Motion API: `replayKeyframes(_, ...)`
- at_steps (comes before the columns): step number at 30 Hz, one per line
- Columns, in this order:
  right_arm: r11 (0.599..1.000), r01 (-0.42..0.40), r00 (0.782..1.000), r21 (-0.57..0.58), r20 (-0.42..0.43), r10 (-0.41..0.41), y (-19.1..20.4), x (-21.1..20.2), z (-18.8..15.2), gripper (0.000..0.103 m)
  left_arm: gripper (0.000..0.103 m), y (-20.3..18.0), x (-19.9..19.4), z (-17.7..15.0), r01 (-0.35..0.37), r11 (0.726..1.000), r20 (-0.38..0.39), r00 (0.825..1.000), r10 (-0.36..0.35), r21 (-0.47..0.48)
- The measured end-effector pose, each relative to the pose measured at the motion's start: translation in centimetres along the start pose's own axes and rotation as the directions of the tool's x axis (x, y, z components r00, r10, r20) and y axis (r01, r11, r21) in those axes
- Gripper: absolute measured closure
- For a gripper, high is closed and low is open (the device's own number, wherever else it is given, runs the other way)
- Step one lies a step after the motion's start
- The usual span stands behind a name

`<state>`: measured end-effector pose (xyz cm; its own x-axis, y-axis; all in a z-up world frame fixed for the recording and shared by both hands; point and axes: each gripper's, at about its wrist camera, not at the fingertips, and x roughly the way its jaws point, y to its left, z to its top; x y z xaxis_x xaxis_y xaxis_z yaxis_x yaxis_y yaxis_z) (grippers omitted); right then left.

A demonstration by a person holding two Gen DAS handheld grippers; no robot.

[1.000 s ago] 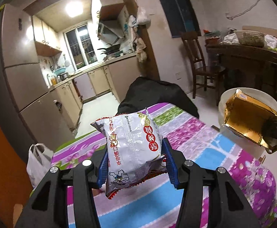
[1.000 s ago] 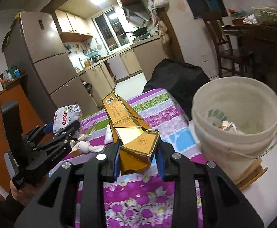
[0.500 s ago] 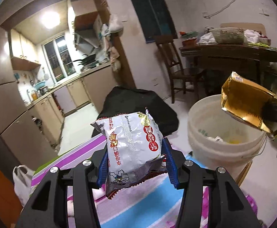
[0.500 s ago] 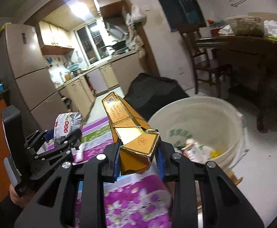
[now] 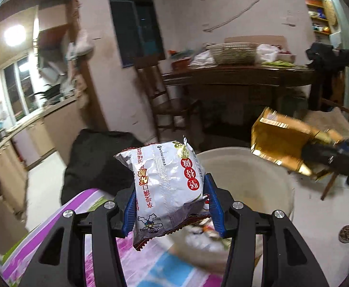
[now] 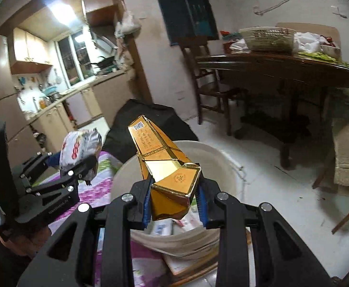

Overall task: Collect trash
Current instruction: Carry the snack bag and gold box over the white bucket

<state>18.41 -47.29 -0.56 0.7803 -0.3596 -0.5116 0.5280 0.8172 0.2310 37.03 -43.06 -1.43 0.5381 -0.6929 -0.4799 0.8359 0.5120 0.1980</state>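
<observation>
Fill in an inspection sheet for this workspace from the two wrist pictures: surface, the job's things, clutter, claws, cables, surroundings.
Surface: flowered cloth beside the bucket.
Job's things: silver snack bag and crushed gold carton, both held above or near the white bucket; the bucket already holds trash.
Clutter: black bag on the floor behind the bucket.
Claws: left claw shut on the snack bag; right claw shut on the gold carton.
Cables: a loose cord strung across the wall.
Surroundings: dark wooden table with a basket, wooden chair, kitchen at left.
</observation>
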Motion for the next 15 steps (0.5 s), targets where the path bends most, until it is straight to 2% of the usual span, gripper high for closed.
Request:
replayKeyframes(3,0.999,0.044,0.999,-0.001,-0.013,-0.044,-0.8,0.9,0.2,0.074,0.051,-1.4,2.5,1.3,0.051,0.999,0.002,0.999,-0.051,0.015)
replayKeyframes(7,0.996,0.091,0.995,-0.003,-0.028,-0.091,-1.3,1.3,-0.1,0.074,0.051,-2.7,5.6,2.4,0.078,0.997,-0.019,0.997,-0.077,0.029)
replayKeyframes(15,0.985,0.17,0.984,-0.041,-0.051,-0.172,-1.5,2.4,-0.1,0.075,0.051,-3.0,8.1,1.8,0.128,0.991,-0.046,0.991,-0.127,0.025)
